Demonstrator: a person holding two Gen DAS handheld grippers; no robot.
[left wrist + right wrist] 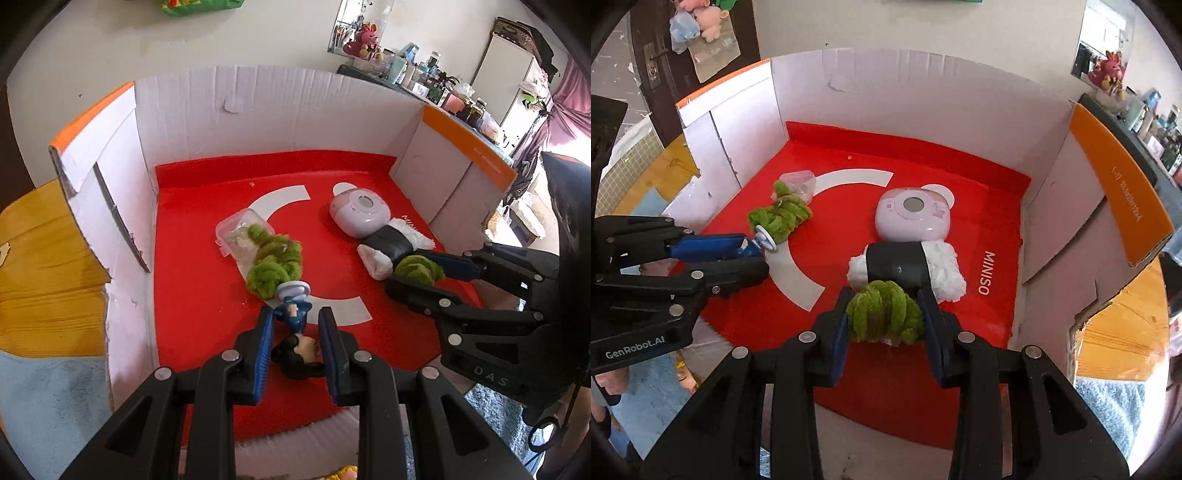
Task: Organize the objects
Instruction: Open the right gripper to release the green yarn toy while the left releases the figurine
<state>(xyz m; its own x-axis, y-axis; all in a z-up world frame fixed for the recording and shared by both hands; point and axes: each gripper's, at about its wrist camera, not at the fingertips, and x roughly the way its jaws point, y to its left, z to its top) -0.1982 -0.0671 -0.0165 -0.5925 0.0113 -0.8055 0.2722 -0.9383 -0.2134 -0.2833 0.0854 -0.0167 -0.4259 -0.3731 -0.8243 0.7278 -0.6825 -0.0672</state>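
Observation:
A cardboard box [280, 110] with white walls and a red floor holds the objects. My left gripper [296, 314] is shut on a small figurine [295, 332] with a blue body, black hair and a white round base, low over the red floor. From the right wrist view, the left gripper [753, 254] comes in from the left with the figurine [759, 243]. My right gripper [885, 295] is shut on a green fuzzy bundle [882, 312], just in front of a black-and-white rice-ball plush [897, 266]. The left wrist view shows that right gripper [406, 271] with the bundle [419, 269].
A pink round device [912, 214] lies behind the plush. Another green fuzzy pile [275, 262] and a clear plastic case [240, 232] lie left of centre. Orange-edged flaps [1123, 192] stand at both sides. Wooden surface [44, 258] and a blue mat surround the box.

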